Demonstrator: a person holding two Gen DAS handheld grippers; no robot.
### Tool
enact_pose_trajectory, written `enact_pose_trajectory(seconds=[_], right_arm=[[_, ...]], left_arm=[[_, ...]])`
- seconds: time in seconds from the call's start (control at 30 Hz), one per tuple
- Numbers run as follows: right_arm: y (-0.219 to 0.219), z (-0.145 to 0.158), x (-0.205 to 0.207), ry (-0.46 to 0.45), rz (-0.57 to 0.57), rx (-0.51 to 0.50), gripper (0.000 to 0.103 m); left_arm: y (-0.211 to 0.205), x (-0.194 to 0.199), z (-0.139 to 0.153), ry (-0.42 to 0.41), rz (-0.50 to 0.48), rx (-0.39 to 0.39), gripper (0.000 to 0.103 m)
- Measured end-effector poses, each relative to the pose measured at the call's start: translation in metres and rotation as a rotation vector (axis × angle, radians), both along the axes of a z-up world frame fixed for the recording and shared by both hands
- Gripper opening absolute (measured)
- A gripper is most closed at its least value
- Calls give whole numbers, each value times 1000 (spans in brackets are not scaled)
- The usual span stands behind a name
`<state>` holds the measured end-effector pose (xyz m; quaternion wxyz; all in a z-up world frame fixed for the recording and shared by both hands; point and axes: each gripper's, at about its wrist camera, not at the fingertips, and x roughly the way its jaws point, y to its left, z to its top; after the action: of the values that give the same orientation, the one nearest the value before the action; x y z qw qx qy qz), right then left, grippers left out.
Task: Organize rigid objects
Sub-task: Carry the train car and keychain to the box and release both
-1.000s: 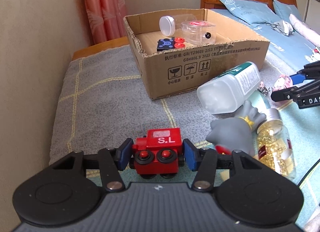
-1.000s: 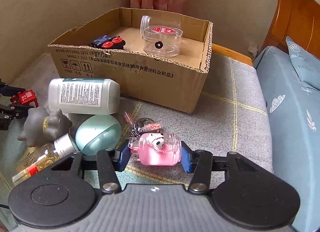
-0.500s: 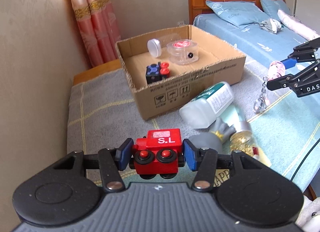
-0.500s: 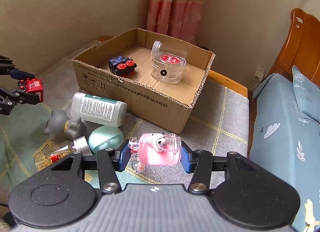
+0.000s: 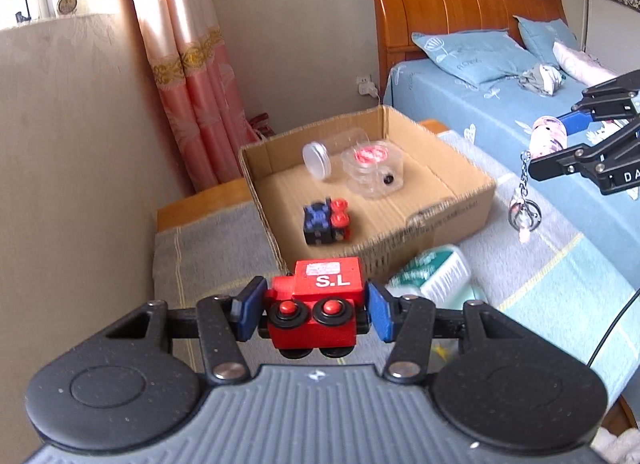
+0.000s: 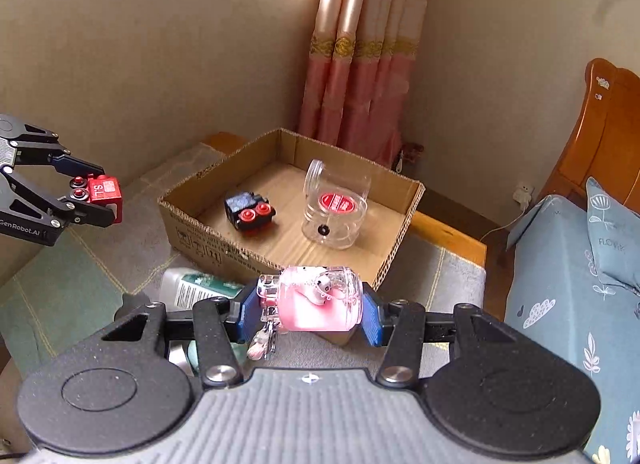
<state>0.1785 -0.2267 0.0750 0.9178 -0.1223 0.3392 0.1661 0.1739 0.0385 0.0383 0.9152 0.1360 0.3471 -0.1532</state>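
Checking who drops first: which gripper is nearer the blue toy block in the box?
Left, by a judgement. The left gripper, holding the red train, hangs just before the box wall nearest the blue block. The right gripper hangs before the far corner.

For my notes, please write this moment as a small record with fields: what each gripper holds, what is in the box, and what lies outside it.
left gripper: shut on red toy train, lifted clear of the blanket
right gripper: shut on pink keychain bottle, its chain hanging
cardboard box: holds blue toy train and clear jar
outside box: white bottle lying on grey blanket
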Motion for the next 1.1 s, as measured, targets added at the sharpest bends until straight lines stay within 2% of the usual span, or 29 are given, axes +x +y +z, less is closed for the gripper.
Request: enact_pose_trajectory(seconds=[0.27, 0.53, 0.57, 0.63, 0.7, 0.8, 0.9, 1.1], right_arm=[[8, 8, 53, -2, -37, 21, 55], [12, -23, 104, 87, -84, 19, 56], [12, -26, 106, 92, -88, 17, 57], [12, -30, 107, 84, -93, 18, 69], [11, -28, 104, 71, -93, 32, 88], [8, -23, 97, 55, -97, 47, 99], [6, -18, 87, 49, -99, 61, 103], [2, -11, 58, 40, -120, 83, 103]], left_arm=[[-10, 47, 23, -42, -2, -10, 53], [-18, 90, 26, -38, 21, 15, 53], [-19, 94, 26, -35, 22, 16, 53], [-19, 102, 25, -28, 27, 17, 53], [-21, 107, 25, -28, 30, 19, 53], [-24, 115, 24, -24, 24, 18, 53], [-30, 124, 21, -16, 21, 25, 53], [-41, 146, 13, 16, 17, 26, 53]])
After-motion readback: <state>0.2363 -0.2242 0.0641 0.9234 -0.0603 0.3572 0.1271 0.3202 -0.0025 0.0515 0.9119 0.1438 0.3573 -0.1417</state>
